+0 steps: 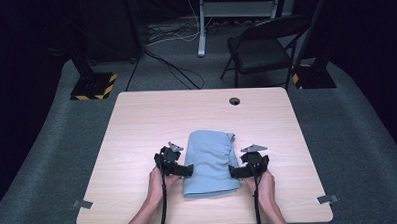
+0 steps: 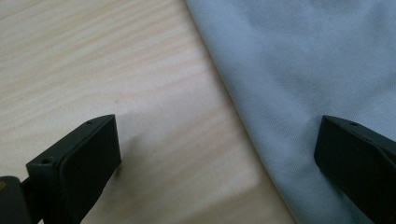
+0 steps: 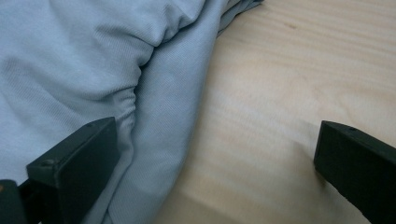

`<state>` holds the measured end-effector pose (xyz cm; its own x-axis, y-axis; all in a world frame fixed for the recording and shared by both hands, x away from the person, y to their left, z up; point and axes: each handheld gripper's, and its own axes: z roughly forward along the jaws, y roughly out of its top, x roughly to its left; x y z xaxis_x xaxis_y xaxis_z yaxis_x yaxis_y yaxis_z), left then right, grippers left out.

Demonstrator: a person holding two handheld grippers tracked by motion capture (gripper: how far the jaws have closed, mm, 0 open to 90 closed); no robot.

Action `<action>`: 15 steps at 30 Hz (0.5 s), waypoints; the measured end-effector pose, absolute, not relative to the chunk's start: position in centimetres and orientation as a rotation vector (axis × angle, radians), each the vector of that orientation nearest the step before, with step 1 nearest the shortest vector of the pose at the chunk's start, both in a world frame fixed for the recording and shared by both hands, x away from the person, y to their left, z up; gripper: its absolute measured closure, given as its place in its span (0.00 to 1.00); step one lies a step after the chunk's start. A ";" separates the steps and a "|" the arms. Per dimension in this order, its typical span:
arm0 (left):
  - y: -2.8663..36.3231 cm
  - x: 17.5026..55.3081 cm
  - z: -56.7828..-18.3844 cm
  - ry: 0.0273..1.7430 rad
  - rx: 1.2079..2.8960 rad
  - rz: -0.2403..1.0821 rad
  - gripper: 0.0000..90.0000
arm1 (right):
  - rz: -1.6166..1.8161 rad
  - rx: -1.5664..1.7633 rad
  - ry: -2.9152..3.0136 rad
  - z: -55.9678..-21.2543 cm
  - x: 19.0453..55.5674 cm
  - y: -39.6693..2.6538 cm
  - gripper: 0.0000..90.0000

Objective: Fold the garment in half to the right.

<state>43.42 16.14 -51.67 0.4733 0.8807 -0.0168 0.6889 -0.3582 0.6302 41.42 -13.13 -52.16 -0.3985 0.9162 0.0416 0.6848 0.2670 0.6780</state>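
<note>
A folded light-blue cloth (image 1: 210, 164) lay on the near middle of the pale wooden table (image 1: 137, 124), its long sides running near to far. The left gripper (image 1: 187, 170) sat at the cloth's left edge, near its near end, jaws wide apart: one over bare wood, the other over the fabric (image 2: 299, 70). The right gripper (image 1: 233, 172) sat at the cloth's right edge, jaws likewise wide apart, straddling the rumpled fold (image 3: 154, 84) and the tabletop. Neither clamped anything.
</note>
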 end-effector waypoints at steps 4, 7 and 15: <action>16.0 44.3 -51.6 1.309 2.151 0.447 0.00 | 0.901 1.460 2.182 -52.2 42.7 -13.2 0.00; 16.0 44.7 -51.6 1.307 2.155 0.454 0.00 | 0.908 1.460 2.176 -52.3 43.1 -13.2 0.00; 16.2 45.3 -51.7 1.315 2.136 0.455 0.00 | 0.919 1.446 2.168 -52.4 43.5 -13.1 0.00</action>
<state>45.34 16.21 -51.67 0.4547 0.8905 -0.0148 0.6914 -0.3425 0.6361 43.48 -13.08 -52.35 -0.4007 0.9150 0.0460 0.6694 0.2581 0.6967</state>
